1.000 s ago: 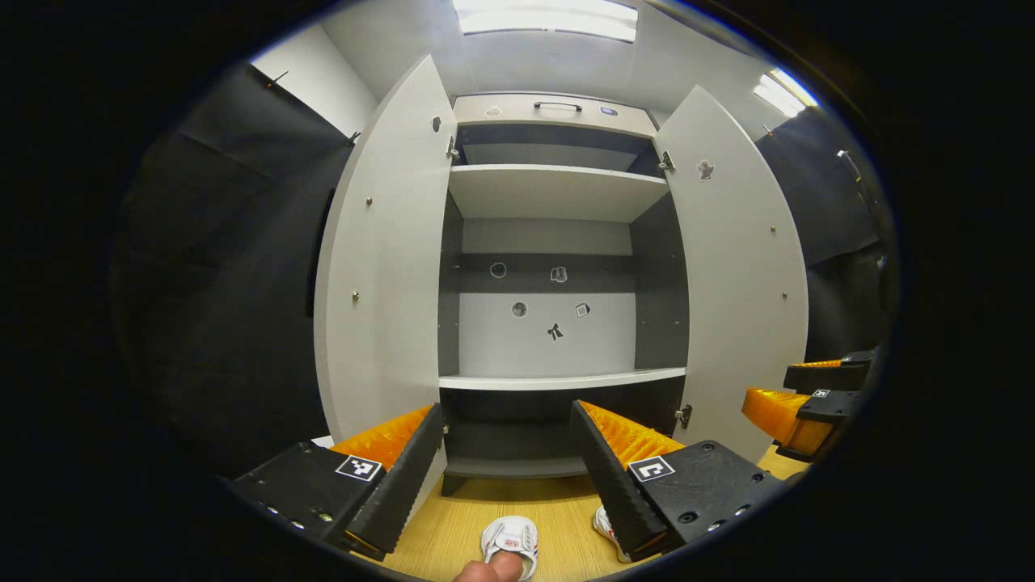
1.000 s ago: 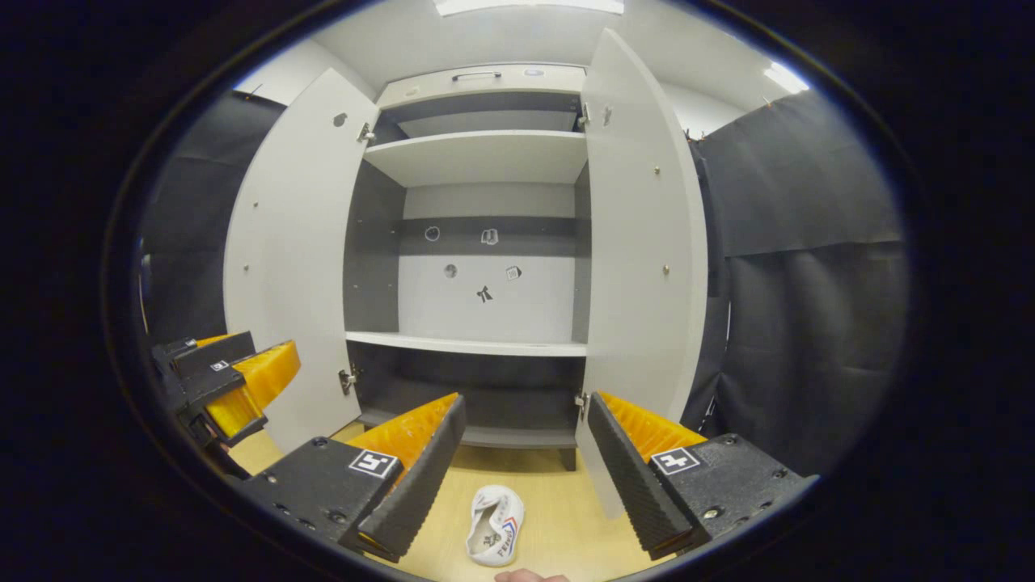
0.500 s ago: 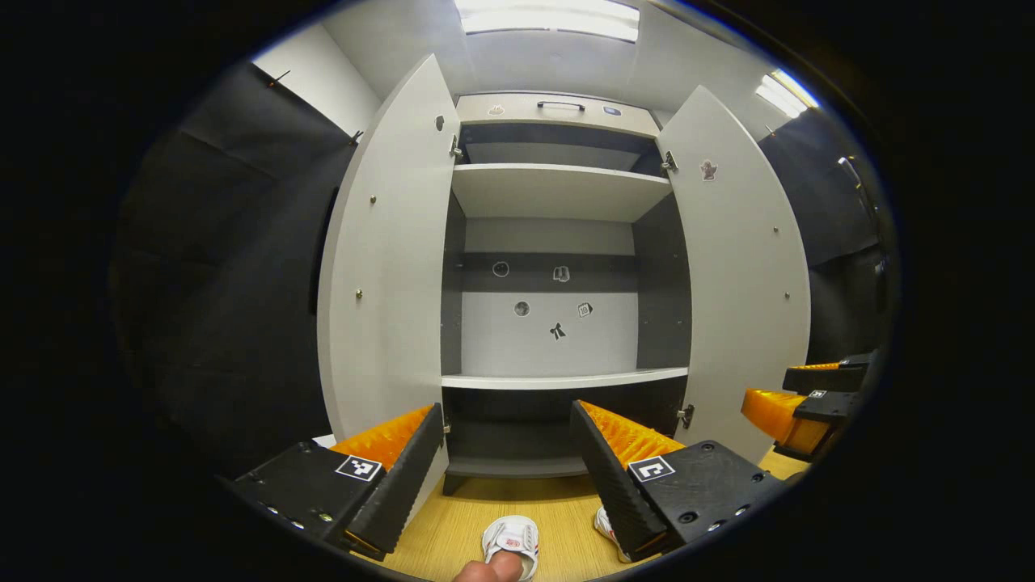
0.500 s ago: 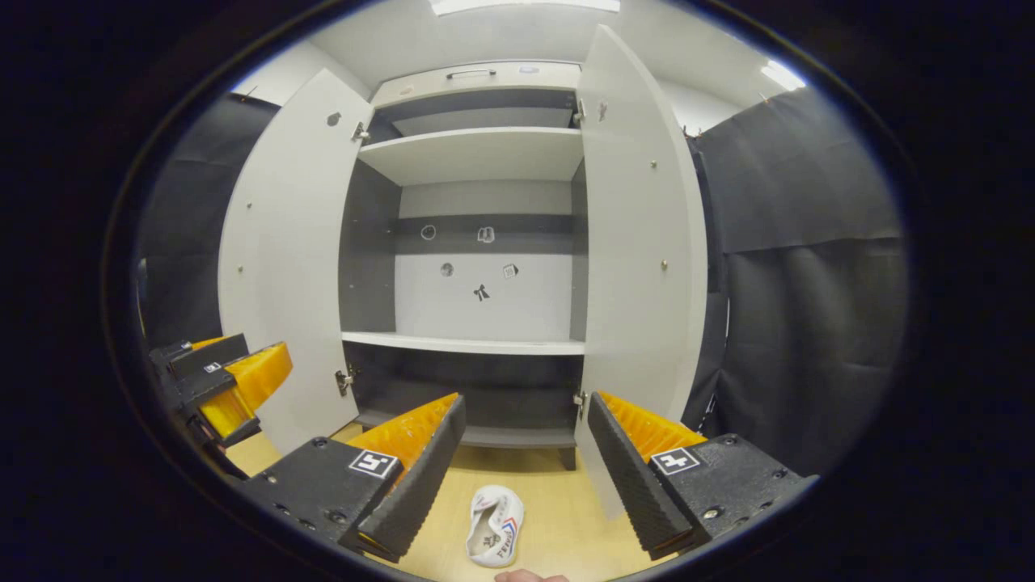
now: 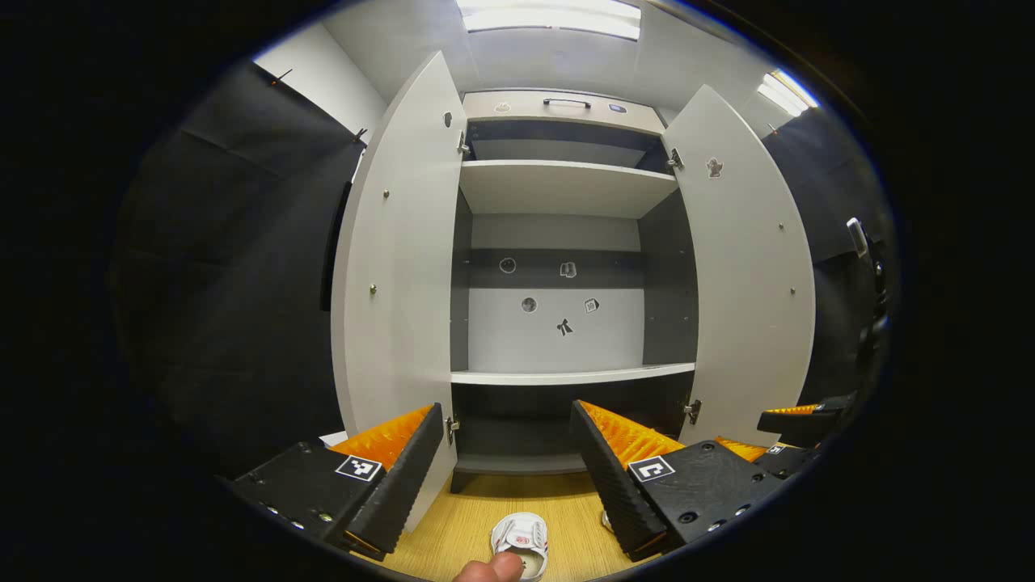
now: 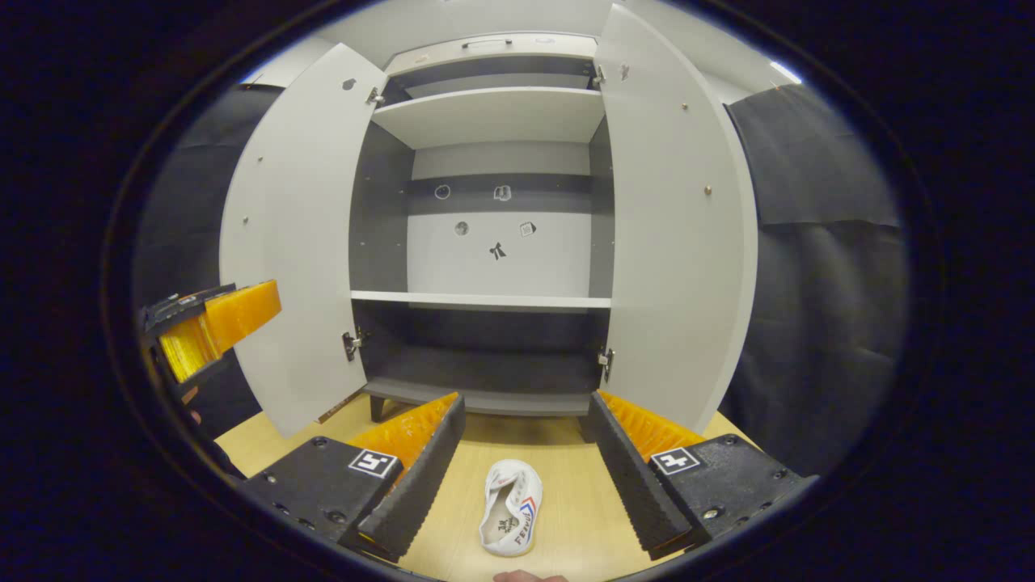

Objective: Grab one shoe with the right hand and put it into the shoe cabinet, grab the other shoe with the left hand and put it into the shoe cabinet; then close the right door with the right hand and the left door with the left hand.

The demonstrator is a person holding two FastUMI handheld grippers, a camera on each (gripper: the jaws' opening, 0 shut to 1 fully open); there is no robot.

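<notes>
Now right tongs [image 6: 524,473] tilted down toward shoe [image 6: 510,508].

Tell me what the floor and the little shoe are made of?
The floor looks like light wood or wood-look laminate: fine grain lines, matte sheen. The shoe seems soft white fabric or leather-like material, since its opening sags a bit; I can't tell which.

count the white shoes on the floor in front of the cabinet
2. One white shoe lies on the wooden floor between the right tool's fingers; in the left gripper view, a second shoe lies below the left tool, the first's edge peeking beside its finger. Others may be hidden.
</notes>
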